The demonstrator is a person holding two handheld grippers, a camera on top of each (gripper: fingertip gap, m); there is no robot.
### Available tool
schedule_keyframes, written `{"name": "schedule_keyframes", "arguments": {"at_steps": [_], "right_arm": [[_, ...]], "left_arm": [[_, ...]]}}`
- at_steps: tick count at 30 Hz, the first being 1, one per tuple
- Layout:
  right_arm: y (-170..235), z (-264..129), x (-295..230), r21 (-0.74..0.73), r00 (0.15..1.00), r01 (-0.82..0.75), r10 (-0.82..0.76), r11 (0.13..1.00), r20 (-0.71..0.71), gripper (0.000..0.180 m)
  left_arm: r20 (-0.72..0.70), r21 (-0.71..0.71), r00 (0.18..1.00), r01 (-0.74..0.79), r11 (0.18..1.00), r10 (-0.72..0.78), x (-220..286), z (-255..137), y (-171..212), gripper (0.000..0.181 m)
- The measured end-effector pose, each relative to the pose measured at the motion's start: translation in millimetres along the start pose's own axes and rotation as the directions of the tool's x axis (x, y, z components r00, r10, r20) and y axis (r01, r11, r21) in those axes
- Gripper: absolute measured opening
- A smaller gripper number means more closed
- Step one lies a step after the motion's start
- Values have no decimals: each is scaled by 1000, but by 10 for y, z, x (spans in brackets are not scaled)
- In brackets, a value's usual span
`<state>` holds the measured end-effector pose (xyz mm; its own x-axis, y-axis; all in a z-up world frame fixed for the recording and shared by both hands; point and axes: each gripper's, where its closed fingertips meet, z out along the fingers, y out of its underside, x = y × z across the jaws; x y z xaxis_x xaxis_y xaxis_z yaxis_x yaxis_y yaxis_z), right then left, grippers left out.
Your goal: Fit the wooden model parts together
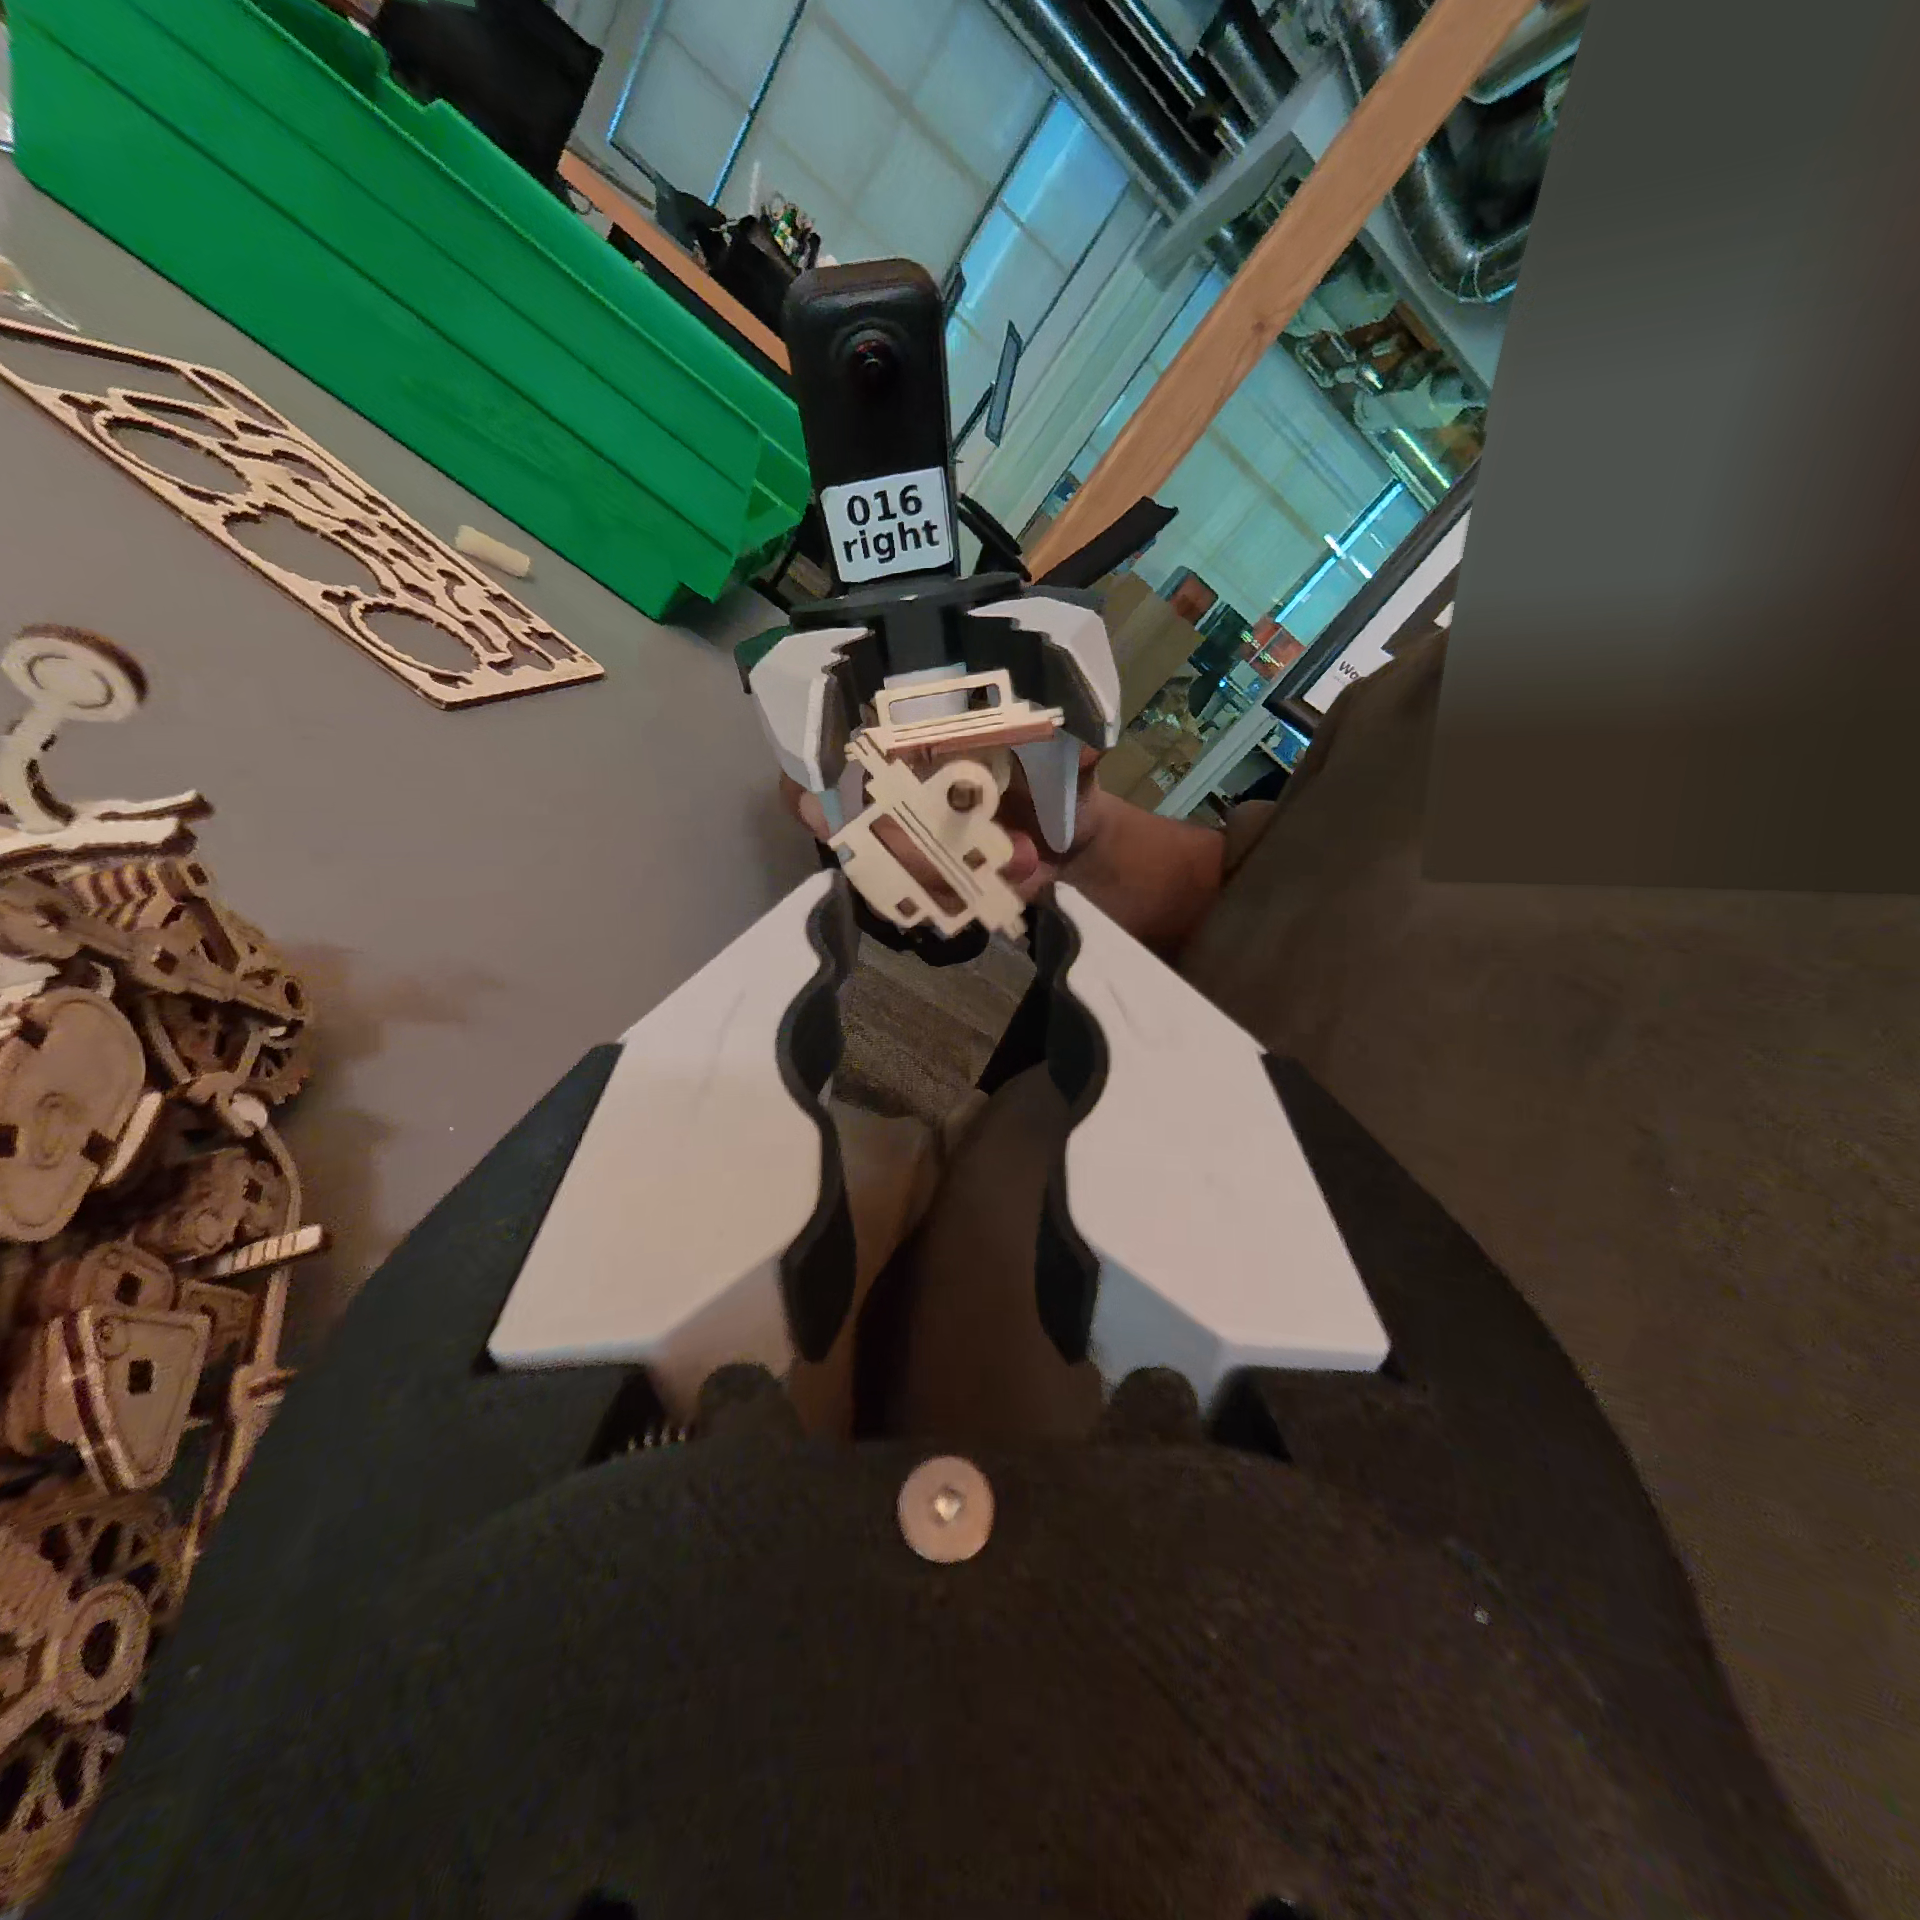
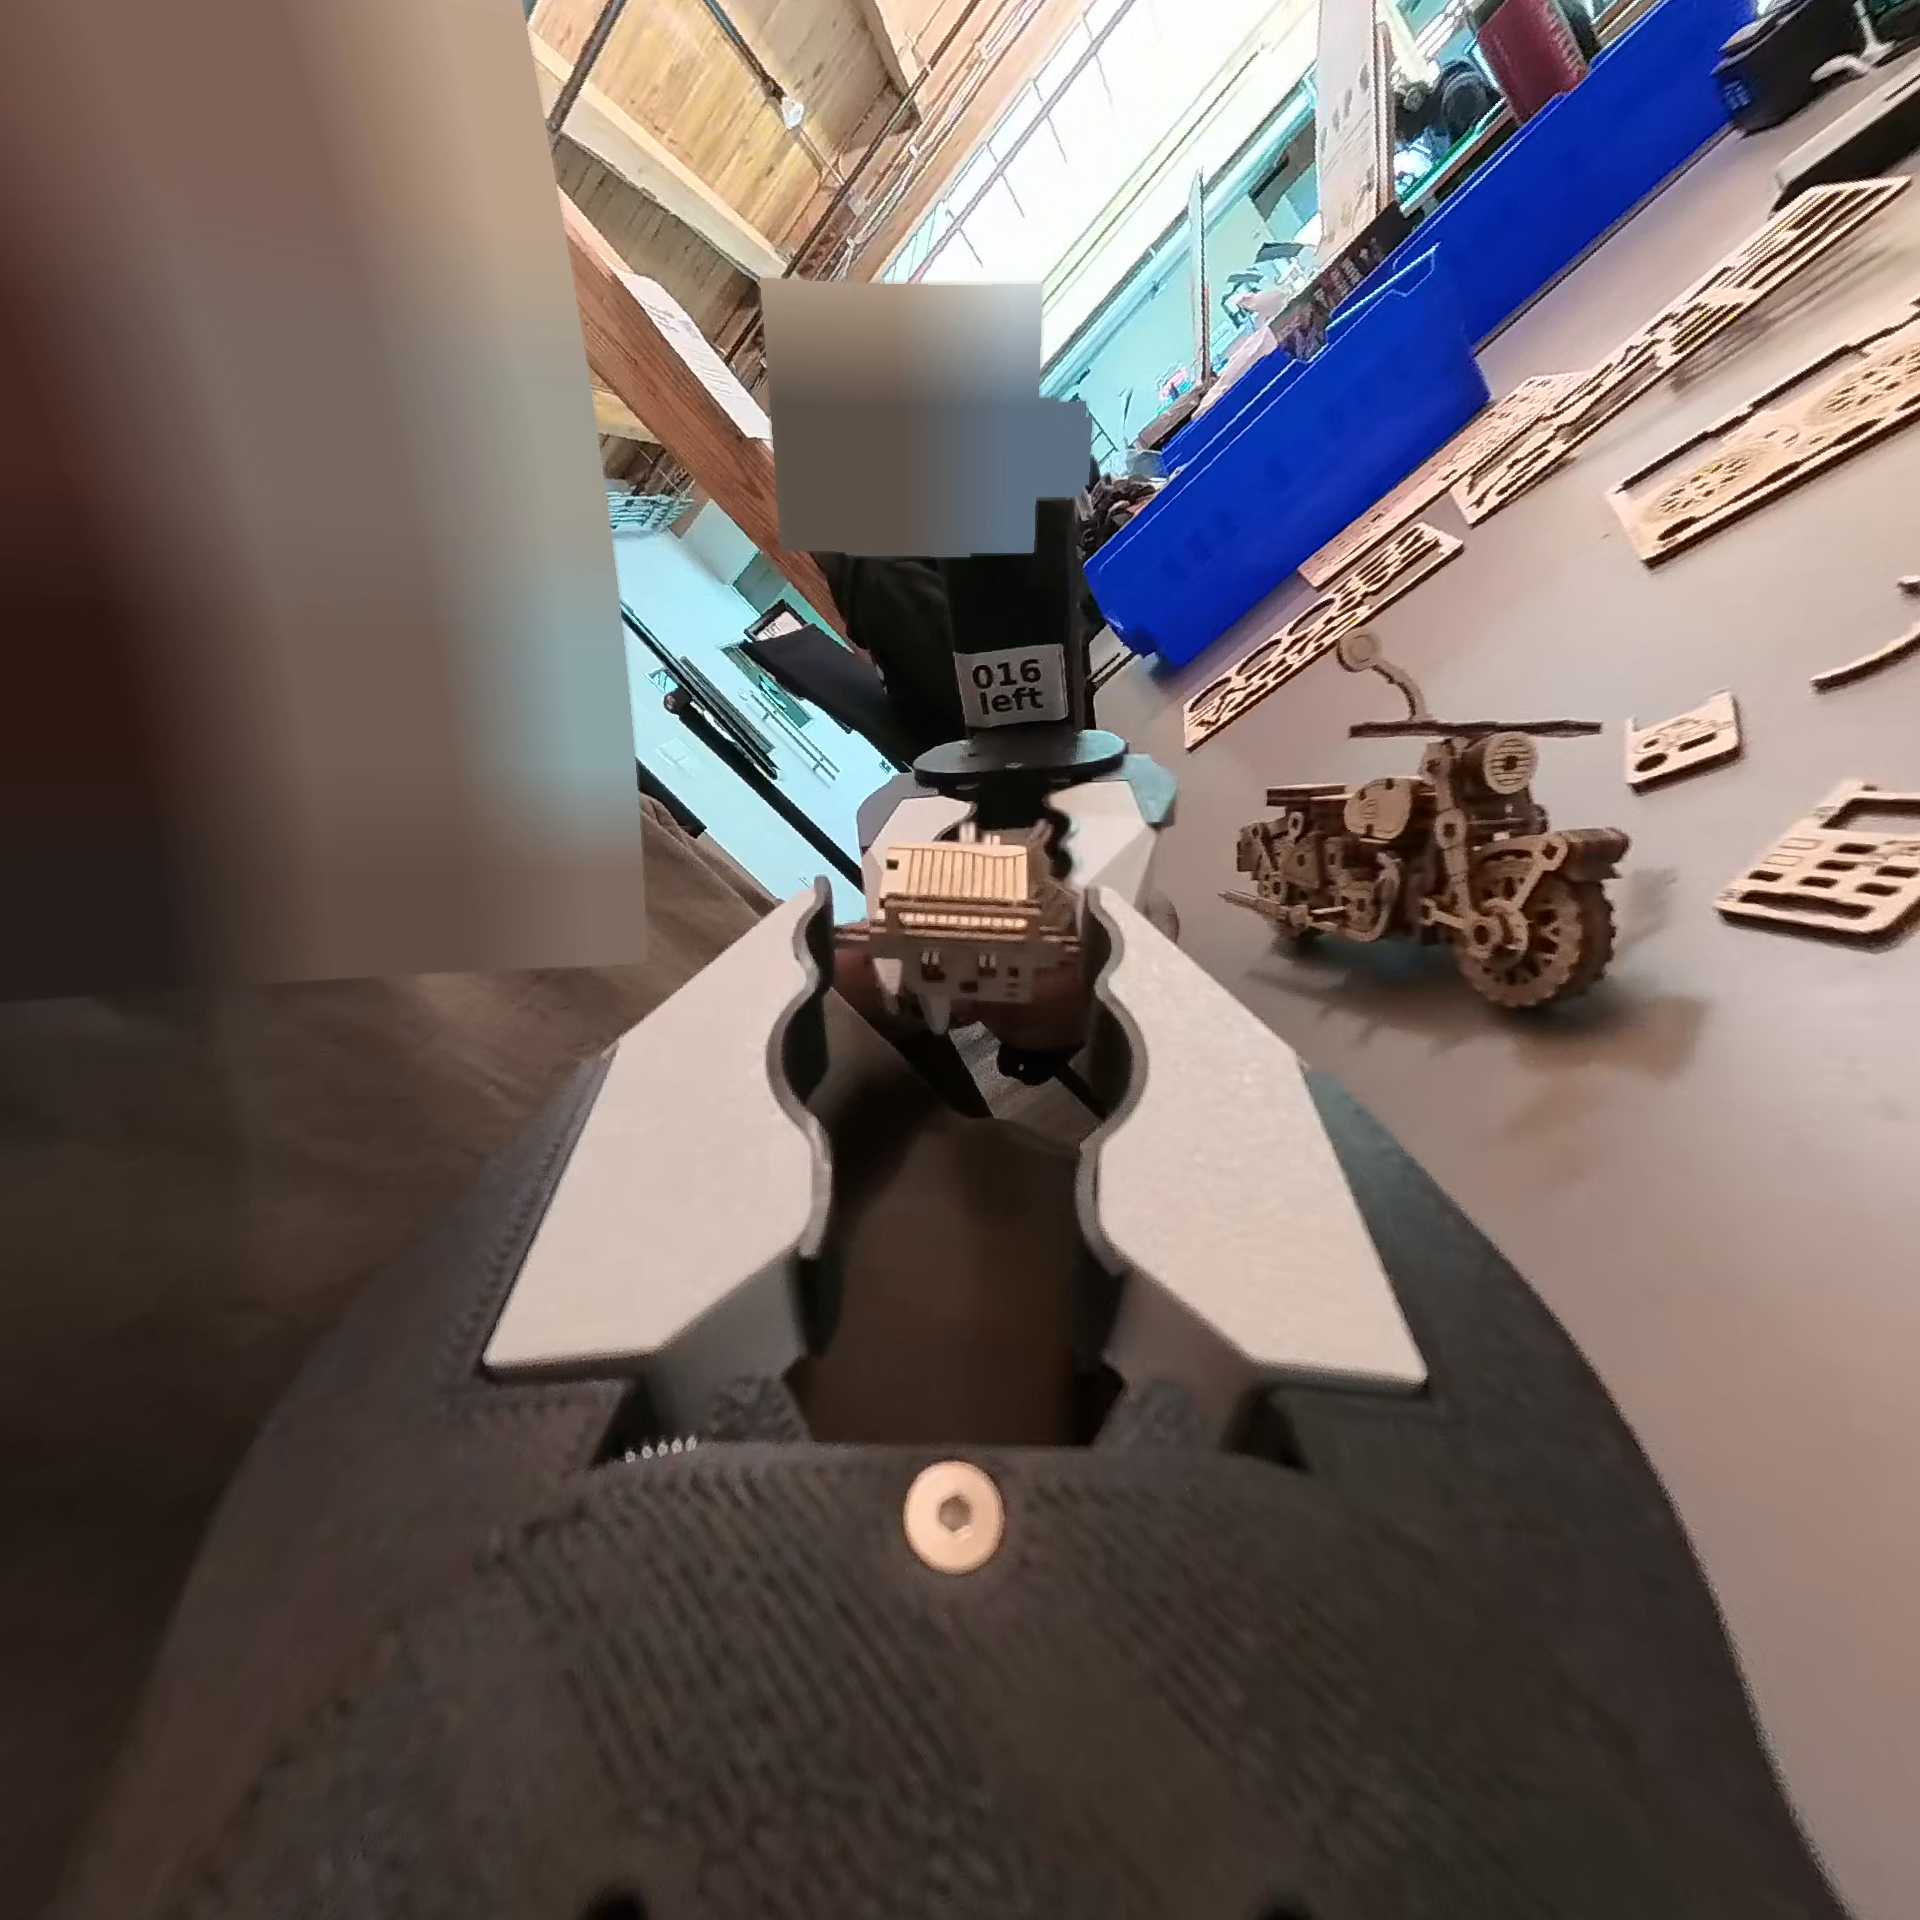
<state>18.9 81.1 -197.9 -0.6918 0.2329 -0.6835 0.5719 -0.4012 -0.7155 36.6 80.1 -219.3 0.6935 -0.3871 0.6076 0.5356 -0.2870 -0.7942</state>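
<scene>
Two grey-and-black two-finger grippers meeting nose to nose above the grey table [image 1: 436, 862], one small pale wooden model assembly [image 1: 940, 800] pinched between them. Left gripper [image 1: 940, 904] clenched on the assembly's lower end, fingertips touching its edge at 12 o'clock of the left wrist view. Right gripper [image 1: 935, 748] facing back from just beyond, white fingers [image 1: 795, 717] wrapped around the upper part; in the right wrist view, right gripper [image 2: 956, 925] likewise closed on the ribbed block of the wooden assembly [image 2: 961, 904], left gripper [image 2: 1008, 831] directly behind at 12 o'clock.

Counted on the left side: one heap of dark laser-cut wooden parts [image 1: 125, 1195] at 9 o'clock, one emptied plywood sheet with round cut-outs [image 1: 301, 530] at 10 o'clock, one green plastic bin [image 1: 395, 270] at 11 o'clock, one small pale peg [image 1: 494, 551] between sheet and bin.

Counted on the right side: one finished wooden motorcycle model [image 2: 1444, 873] upright at 3 o'clock, several flat cut-out plywood sheets [image 2: 1766, 436] at 2 o'clock, one blue plastic bin [image 2: 1382, 416] at 1 o'clock.

Held clear of the tabletop, near its edge; bare grey surface open between the grippers and the heap, and between grippers and motorcycle.
</scene>
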Motion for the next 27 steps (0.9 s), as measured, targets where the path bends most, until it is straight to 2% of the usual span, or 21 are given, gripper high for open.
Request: {"name": "schedule_keyframes", "arguments": {"at_steps": [12,23,27], "right_arm": [[15,-12,-34,-23,999,40,-40,999,9,47],[-4,-14,-52,-14,999,38,-38,999,24,47],[-12,-18,-71,-5,999,17,-17,1000,43,47]], "left_arm": [[51,46,995,-83,995,81,10,-84,-93,29],[28,63,997,-73,995,71,42,-91,-111,30],[-1,50,998,-63,997,63,80,-60,-86,35]]}}
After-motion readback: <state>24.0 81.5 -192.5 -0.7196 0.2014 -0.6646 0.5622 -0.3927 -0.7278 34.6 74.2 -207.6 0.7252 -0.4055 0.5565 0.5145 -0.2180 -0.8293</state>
